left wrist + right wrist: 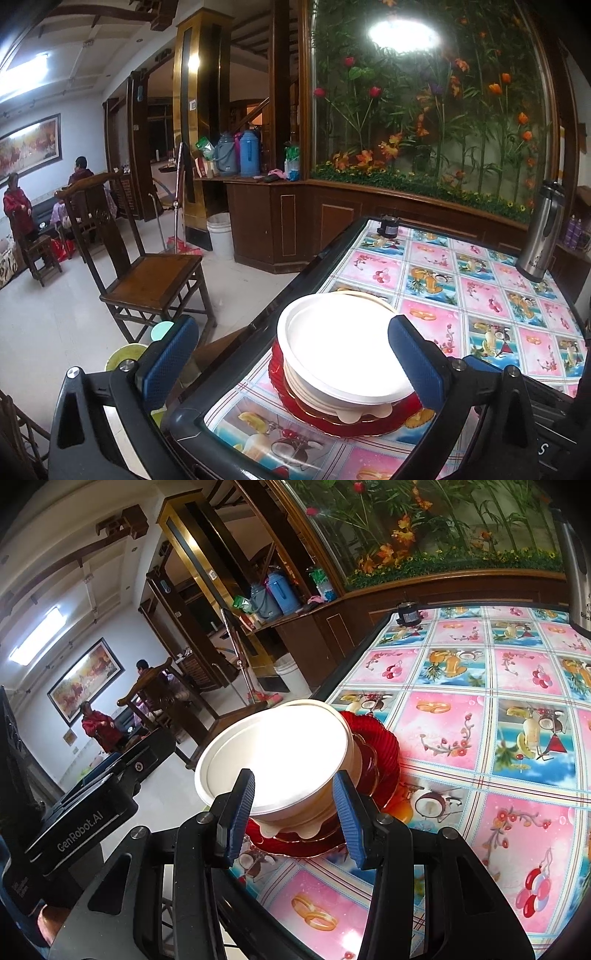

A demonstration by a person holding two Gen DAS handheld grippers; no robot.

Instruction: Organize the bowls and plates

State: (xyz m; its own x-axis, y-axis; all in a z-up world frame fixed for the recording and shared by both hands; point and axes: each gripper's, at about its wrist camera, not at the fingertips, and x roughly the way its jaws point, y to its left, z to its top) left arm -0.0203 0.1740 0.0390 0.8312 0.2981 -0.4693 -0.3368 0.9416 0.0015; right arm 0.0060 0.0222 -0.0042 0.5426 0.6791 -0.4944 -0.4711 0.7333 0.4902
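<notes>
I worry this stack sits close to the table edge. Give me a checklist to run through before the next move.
1. Left gripper open, holding nothing: ok.
2. Right gripper open, straddling the white bowl: ok.
3. Bowl sits level on the stack: not ok, it looks tilted.
4. Red plate fully on the table: cannot tell, near edge hidden.
5. Steel flask away from the stack: ok.

left gripper (291,354): black frame, blue dimpled pads, silver screws at the pivots, white "S" at lower right of frame | right gripper (293,812): black frame, blue ribbed pads, silver screws | lower left, right wrist view: black housing printed "GenRobot.AI" in white
</notes>
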